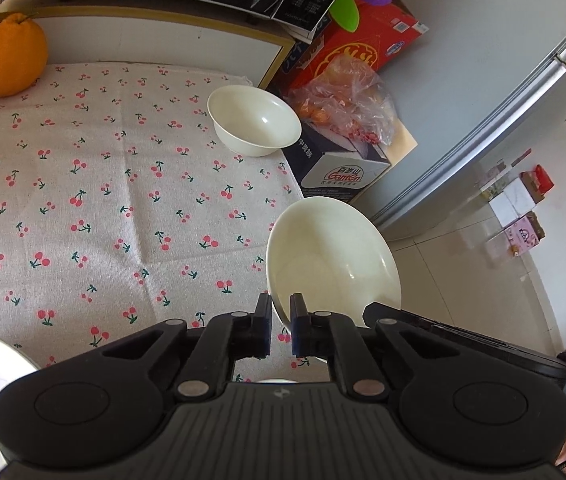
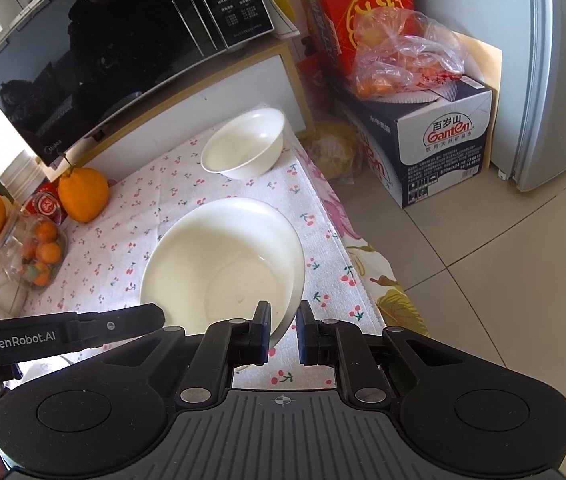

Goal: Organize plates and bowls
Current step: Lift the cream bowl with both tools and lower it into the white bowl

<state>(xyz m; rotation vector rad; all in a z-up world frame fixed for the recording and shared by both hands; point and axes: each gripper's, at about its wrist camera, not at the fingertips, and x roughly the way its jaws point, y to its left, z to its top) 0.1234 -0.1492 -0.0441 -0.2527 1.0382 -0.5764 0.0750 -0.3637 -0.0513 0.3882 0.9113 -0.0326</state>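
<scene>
Both claws [image 1: 281, 330] [image 2: 283, 334] on tilted glossy cream bowl [image 2: 223, 264]

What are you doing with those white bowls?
Both tongs grip the same big white bowl by its rim: the left tongs on one side, the right tongs on the other. It hangs tilted over the cherry tablecloth. A smaller white bowl sits near the table's far corner.

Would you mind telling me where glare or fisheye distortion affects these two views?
Left wrist: fridge edge bows strongly, and the held bowl shows soft highlights. Right wrist: the microwave door mirrors the room, and the sunlit floor is bright.
</scene>
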